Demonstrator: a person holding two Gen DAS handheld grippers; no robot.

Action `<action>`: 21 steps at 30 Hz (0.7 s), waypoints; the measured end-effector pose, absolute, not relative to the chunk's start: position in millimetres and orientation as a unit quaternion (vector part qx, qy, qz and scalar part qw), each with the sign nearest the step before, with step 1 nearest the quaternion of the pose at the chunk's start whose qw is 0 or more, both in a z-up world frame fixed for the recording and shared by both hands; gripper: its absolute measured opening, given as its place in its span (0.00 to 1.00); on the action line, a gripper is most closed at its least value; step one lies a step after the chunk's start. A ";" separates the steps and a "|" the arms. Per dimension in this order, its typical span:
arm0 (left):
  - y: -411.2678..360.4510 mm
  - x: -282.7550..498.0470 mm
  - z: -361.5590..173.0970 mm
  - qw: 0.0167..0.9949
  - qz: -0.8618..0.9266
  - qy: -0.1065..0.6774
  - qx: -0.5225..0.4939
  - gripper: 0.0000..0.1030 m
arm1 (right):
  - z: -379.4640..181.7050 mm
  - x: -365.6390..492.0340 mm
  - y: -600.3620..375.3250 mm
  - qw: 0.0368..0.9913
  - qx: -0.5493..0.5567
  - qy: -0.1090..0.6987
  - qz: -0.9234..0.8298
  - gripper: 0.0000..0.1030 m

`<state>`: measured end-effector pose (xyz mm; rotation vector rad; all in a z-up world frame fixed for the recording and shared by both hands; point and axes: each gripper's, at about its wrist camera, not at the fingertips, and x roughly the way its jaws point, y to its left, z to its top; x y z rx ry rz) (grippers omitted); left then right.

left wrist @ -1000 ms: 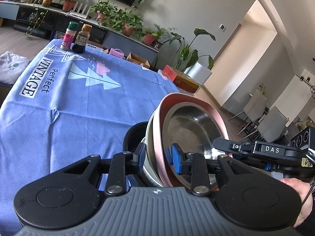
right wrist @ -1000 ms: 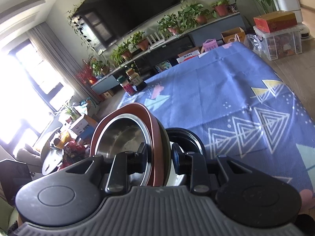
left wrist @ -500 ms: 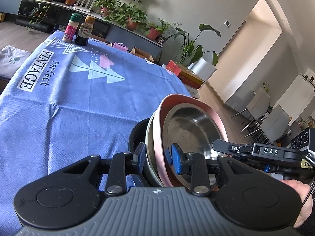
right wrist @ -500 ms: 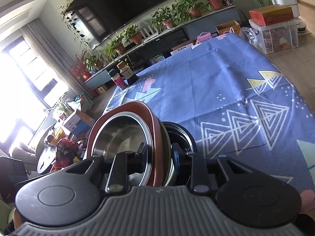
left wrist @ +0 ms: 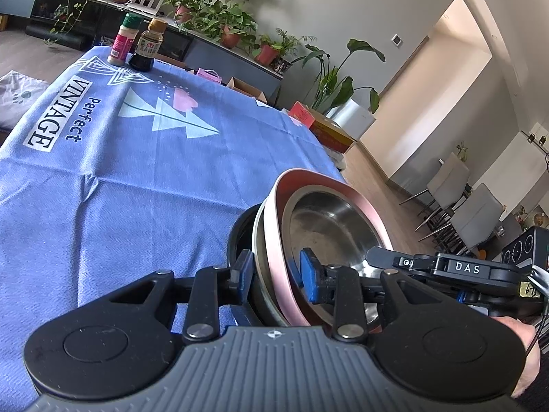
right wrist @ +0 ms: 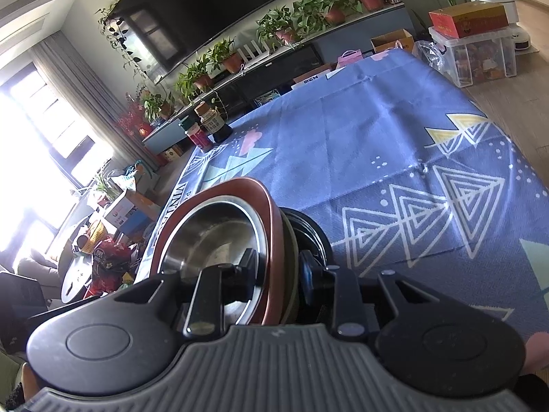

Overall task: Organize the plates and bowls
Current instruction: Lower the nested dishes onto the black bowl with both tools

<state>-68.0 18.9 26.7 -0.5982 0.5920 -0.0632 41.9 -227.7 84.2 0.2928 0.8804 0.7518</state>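
Note:
A nested stack is held between both grippers above the blue tablecloth: a steel bowl (left wrist: 336, 226) inside a pink plate (left wrist: 278, 267), with a steel rim and a black bowl (left wrist: 238, 237) behind. My left gripper (left wrist: 276, 274) is shut on the stack's near rim. The right gripper's arm, marked DAS (left wrist: 466, 269), reaches in from the right. In the right wrist view my right gripper (right wrist: 278, 274) is shut on the opposite rim; there the plate (right wrist: 271, 226) looks reddish brown, the steel bowl (right wrist: 212, 237) faces left and the black bowl (right wrist: 308, 237) lies to the right.
The blue patterned tablecloth (left wrist: 120, 178) covers the table. Two bottles (left wrist: 137, 48) stand at its far corner, also in the right wrist view (right wrist: 206, 127). Beyond are a plant shelf, boxes (right wrist: 470, 20), a clear bin and grey chairs (left wrist: 473, 206).
Both grippers have carried the stack a little toward the table's far side; the bottles sit lower and nearer in both views. The grip on the stack has not changed.

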 end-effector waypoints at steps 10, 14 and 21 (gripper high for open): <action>20.2 -66.0 22.8 0.911 -0.033 0.287 -0.296 0.28 | 80.5 42.7 -226.3 0.828 0.138 0.417 0.349 0.49; 20.0 -65.1 22.8 0.911 -0.034 0.287 -0.293 0.29 | 80.2 42.9 -226.2 0.828 0.136 0.417 0.349 0.49; 16.9 -63.1 23.6 0.915 -0.042 0.287 -0.280 0.39 | 77.6 42.4 -224.6 0.830 0.131 0.414 0.350 0.51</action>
